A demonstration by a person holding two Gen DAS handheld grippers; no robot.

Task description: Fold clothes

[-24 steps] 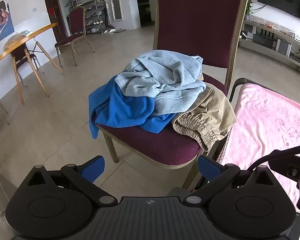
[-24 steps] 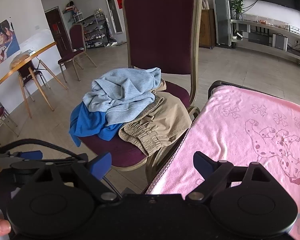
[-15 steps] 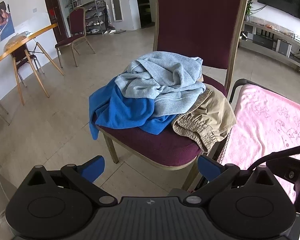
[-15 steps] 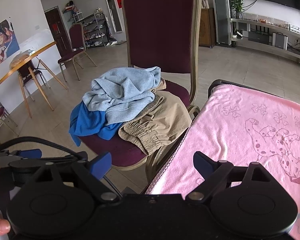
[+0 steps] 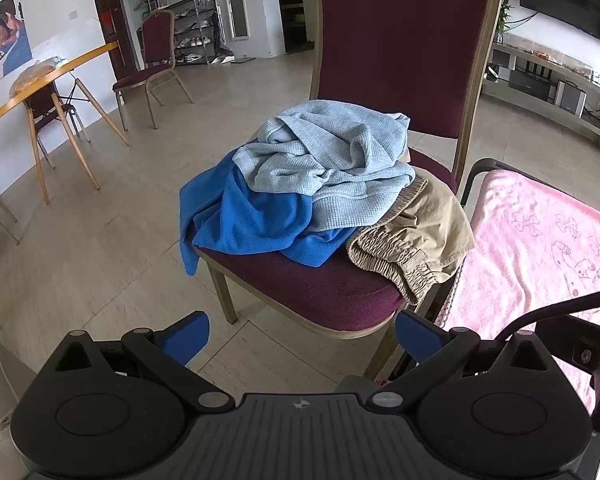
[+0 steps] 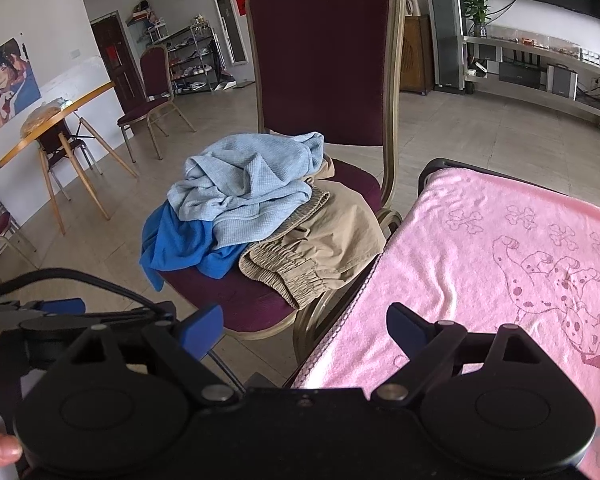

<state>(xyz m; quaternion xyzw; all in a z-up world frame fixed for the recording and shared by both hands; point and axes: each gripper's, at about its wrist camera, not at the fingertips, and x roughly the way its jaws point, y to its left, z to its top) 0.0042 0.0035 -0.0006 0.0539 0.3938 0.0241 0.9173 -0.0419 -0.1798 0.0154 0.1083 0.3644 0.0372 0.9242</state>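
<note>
Grippers: left gripper and right gripper both wide apart, empty.
Risk: clothes tangled on chair; one pull may drag all off.

We see three garments heaped unfolded on chair seat. Light blue waffle-knit top crumpled on top of heap, near backrest. Under it, bright blue garment bunched at seat's left side, one corner drooping over seat edge. Khaki shorts at seat's right side, partly under light blue top, elastic waistband facing us, edge just beside pink-covered surface.
</note>
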